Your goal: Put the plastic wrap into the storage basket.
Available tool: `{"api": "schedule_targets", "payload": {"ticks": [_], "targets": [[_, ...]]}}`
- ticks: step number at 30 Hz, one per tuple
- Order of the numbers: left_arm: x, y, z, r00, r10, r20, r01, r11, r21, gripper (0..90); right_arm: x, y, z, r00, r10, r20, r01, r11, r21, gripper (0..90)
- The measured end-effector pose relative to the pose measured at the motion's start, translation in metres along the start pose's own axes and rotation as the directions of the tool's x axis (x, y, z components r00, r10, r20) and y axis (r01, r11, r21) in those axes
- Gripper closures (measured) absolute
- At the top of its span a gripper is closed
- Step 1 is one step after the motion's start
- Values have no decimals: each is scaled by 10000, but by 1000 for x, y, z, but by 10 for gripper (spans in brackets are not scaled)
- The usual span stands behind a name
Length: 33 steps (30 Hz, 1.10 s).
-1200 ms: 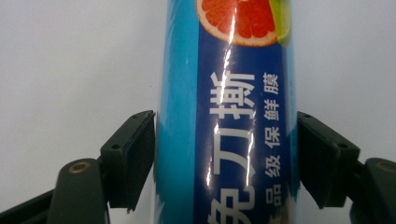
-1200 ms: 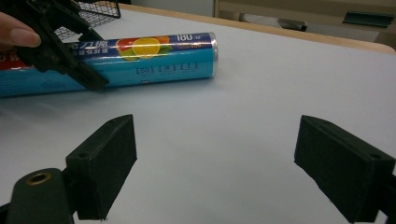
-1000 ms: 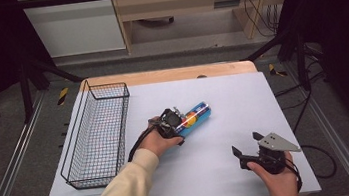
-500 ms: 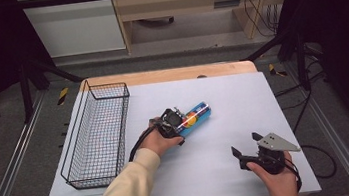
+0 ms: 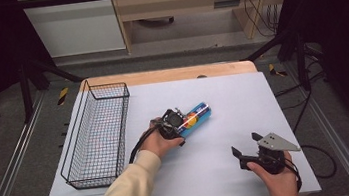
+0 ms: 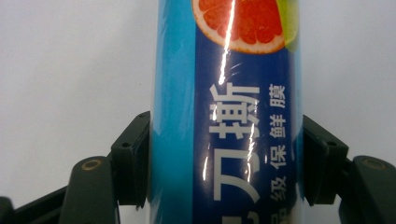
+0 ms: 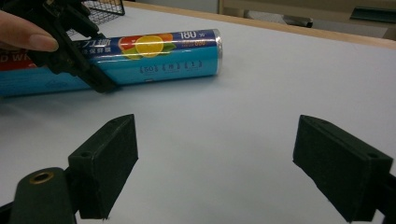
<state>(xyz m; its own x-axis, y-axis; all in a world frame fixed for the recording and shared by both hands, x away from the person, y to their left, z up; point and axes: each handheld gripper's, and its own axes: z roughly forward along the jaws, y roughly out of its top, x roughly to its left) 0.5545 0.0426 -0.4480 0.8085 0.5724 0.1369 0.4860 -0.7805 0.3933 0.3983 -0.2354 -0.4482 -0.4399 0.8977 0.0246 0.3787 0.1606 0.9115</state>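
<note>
Here the left gripper [image 5: 182,127] has its pads pressed on both sides of the blue roll [image 5: 196,118], having just closed on it. The roll lies flat mid-table [image 5: 223,97], right of the basket [image 5: 97,132]. Near the front right corner, the right gripper [image 5: 249,148] is wide open, empty.

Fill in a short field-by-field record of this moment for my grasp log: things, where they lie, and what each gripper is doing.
held thing: blue cylindrical cling-film roll with citrus print, lying on its side on the table
left gripper: jaws closed on the roll's two sides, pads pressing on it
right gripper: jaws wide apart, nothing between them, near the table's front right
container: black wire basket, at the table's left, apart from the roll
surface: white table
roll in basket: not yet
</note>
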Motion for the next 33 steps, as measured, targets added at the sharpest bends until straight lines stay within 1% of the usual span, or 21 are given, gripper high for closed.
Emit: {"api": "schedule_targets", "payload": {"ticks": [5, 7, 8, 11, 14, 17, 18, 19, 22, 23, 25, 28, 29, 30, 31, 32, 33], "targets": [[-2, -1, -1, 10000, 68, -58, -69, 9999, -83, 320, 0, 0, 0, 10000, -20, 15, 20, 10000, 16, 142], [-3, -2, -2, 10000, -4, -76, 3, 9999, -125, 321, 0, 0, 0, 10000, -9, 4, 9, 10000, 11, 142], [-2, -2, -4, 10000, -8, -6, 8, 9999, -147, 320, 0, 0, 1, 10000, 2, 29, -2, 10000, 15, 142], [-3, -3, -6, 10000, -38, -19, 38, 9997, -248, 321, 0, 0, 0, 10000, -35, 28, 35, 10000, 2, 142], [-5, -3, -14, 10000, 36, -31, -38, 9991, -415, 321, 0, 0, 1, 10000, -6, 26, 6, 10000, -15, 142], [-6, -3, -19, 10000, -14, -25, 13, 9986, -525, 321, 0, 0, 1, 10000, -9, 30, 9, 10000, 16, 142], [-7, -4, -24, 10000, -86, 35, 88, 9979, -640, 321, 0, 0, 1, 10000, -4, 41, 4, 10000, 0, 142], [-8, -5, -27, 10000, -99, -4, 99, 9977, -677, 321, 0, 0, 1, 10000, 15, 44, -15, 10000, 12, 142], [-10, -6, -37, 9999, -48, -106, 40, 9968, -803, 321, 0, 0, 2, 10000, -4, 34, 4, 10000, 23, 142], [-10, -7, -40, 9999, -142, -67, 136, 9956, -925, 321, 0, 0, 2, 10000, -16, 35, 16, 10000, 21, 142], [-12, -8, -48, 9998, -190, -87, 180, 9942, -1059, 321, 0, 0, 2, 10000, -1, 34, 1, 10000, 48, 142], [-15, -11, -60, 9998, -181, -89, 169, 9927, -1193, 321, -1, -1, 4, 10000, 39, 33, -40, 10000, 65, 142], [-15, -11, -60, 9998, -181, -89, 169, 9927, -1193, 321, -1, -1, 4, 10000, 67, 21, -67, 9999, 86, 141], [-17, -13, -69, 9998, -172, -75, 161, 9913, -1304, 321, -2, -1, 4, 10000, 81, 27, -82, 9999, 130, 137], [-17, -13, -69, 9998, -172, -75, 161, 9913, -1304, 321, -2, -1, 4, 10000, 81, 27, -82, 9999, 130, 137], [-19, -15, -78, 9998, -138, -118, 120, 9902, -1390, 321, -2, -1, 5, 9999, 122, 1, -122, 9998, 161, 137], [-19, -15, -78, 9998, -138, -118, 120, 9902, -1390, 321, -2, -1, 5, 9999, 122, 1, -122, 9998, 161, 137]]}}
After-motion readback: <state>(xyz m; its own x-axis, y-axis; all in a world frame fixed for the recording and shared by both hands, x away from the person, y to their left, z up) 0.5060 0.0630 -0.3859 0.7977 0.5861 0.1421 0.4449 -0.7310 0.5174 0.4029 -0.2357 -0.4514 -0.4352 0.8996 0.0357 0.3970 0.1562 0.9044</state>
